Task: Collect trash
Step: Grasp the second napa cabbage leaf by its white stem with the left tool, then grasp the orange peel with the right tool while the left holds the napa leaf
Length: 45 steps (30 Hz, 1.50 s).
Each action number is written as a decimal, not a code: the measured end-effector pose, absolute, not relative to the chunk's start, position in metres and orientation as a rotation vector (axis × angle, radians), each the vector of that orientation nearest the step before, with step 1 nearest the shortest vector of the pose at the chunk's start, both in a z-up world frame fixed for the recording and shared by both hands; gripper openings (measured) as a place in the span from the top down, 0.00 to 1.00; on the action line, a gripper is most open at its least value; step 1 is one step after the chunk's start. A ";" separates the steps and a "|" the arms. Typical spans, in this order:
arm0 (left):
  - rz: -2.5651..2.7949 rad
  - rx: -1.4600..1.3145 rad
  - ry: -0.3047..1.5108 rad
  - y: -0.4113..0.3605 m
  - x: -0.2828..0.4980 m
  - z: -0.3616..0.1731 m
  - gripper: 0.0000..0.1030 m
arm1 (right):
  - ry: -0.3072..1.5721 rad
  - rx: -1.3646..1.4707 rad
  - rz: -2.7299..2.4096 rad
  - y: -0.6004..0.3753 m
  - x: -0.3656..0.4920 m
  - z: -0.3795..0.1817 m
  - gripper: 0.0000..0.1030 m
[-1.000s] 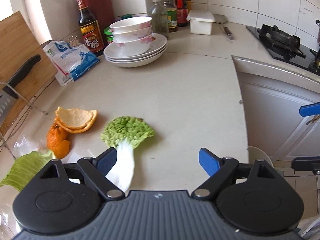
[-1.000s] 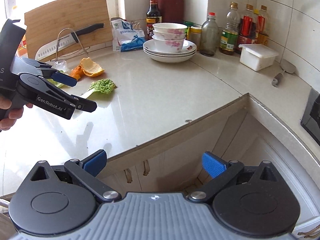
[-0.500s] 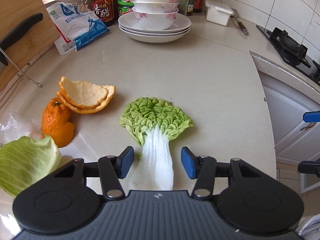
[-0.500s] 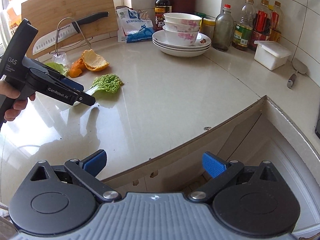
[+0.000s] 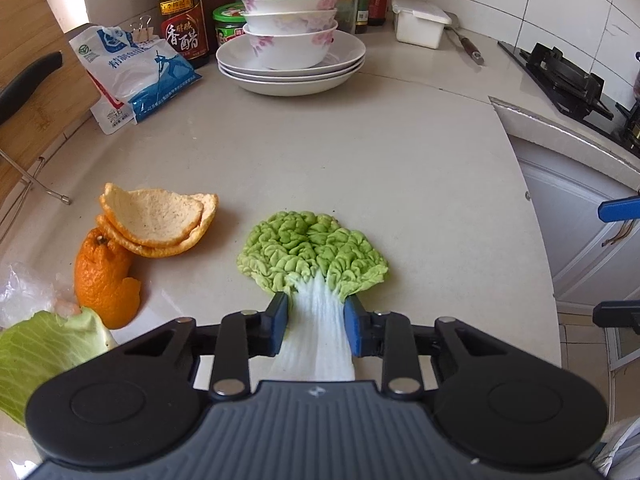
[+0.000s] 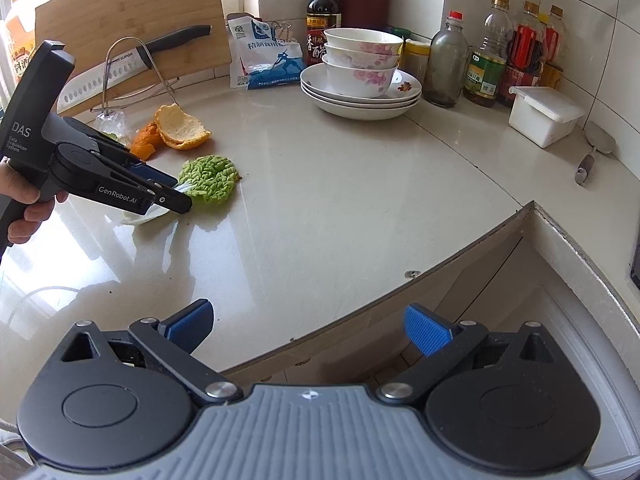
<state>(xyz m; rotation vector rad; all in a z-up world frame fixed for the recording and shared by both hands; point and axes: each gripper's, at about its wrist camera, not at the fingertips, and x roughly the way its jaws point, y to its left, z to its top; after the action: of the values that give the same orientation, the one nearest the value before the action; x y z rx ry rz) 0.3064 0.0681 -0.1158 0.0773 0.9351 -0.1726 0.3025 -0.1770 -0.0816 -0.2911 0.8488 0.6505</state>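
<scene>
A cabbage leaf (image 5: 312, 256) with a green crinkled top and white stem lies on the beige counter (image 5: 360, 152). My left gripper (image 5: 315, 314) is shut on its white stem, blue pads touching both sides. The leaf (image 6: 210, 178) and the left gripper (image 6: 176, 196) also show in the right wrist view. Orange peels (image 5: 152, 224) and an orange piece (image 5: 104, 276) lie left of the leaf. Another pale green leaf (image 5: 36, 356) lies at the lower left. My right gripper (image 6: 308, 326) is open and empty over the counter's front edge.
Stacked bowls on plates (image 5: 292, 52) stand at the back. A salt bag (image 5: 132, 76), a vinegar bottle (image 5: 180, 12), a white box (image 5: 420, 24) and a cutting board with a knife (image 6: 136, 60) are behind. A gas stove (image 5: 568, 80) is at the right.
My left gripper moved forward over the cabbage leaf and its jaws closed on the white stem. My right gripper stayed open and shifted slightly.
</scene>
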 end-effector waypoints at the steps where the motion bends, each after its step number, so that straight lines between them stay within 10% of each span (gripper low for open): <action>1: -0.171 0.083 0.932 0.067 0.305 -0.115 0.73 | 0.849 -0.290 0.649 -0.176 0.303 -0.082 0.00; 45: 0.238 -0.138 0.851 0.140 0.168 -0.066 0.73 | 0.637 -0.544 1.223 0.040 0.390 -0.088 0.03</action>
<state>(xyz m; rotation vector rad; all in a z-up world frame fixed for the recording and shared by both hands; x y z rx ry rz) 0.1681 0.1403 -0.0662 -0.1384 0.8506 0.2382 0.3902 0.0395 -0.0880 -0.5437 0.6374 1.2227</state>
